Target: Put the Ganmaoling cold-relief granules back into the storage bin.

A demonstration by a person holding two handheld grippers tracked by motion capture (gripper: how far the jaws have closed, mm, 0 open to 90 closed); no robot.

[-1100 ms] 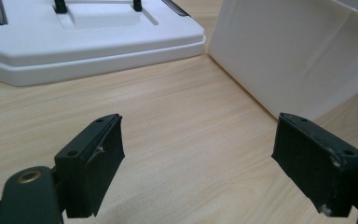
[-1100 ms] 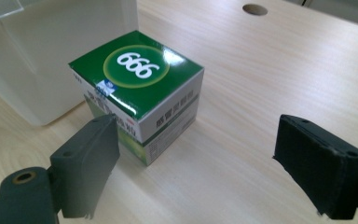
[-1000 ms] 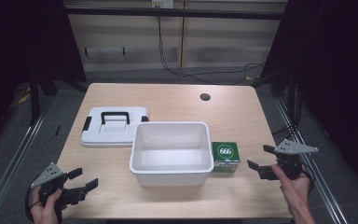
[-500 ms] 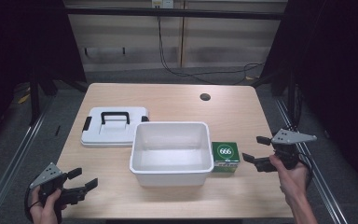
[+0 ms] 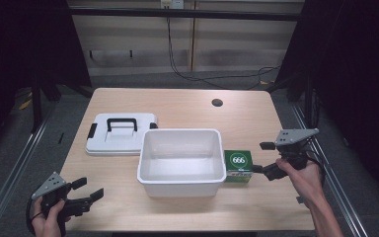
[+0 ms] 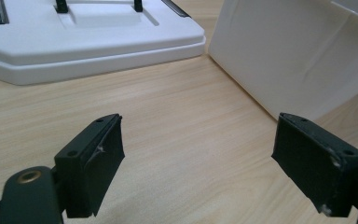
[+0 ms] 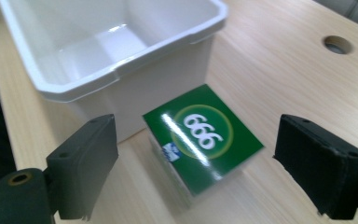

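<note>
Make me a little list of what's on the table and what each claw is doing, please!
table: light wood
tub: white, open, nothing inside
lid: white, black handle, lying flat left of the tub
box: green, marked 666, beside the tub's right wall
right claw: open, jaws either side of the box, not touching
left claw: open, holds nothing, near the front edge

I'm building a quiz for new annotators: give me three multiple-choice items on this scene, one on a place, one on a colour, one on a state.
1. Where does the green box lie?
A. inside the tub
B. on the table beside the white tub
C. on the lid

2. What colour is the handle on the white lid?
A. black
B. red
C. white

3. How does the right gripper stand?
A. shut on the box
B. shut, empty
C. open, jaws either side of the box

Answers: 1 B, the box sits against the tub's outer wall; 2 A, the handle is dark; 3 C, neither jaw touches the box.
</note>
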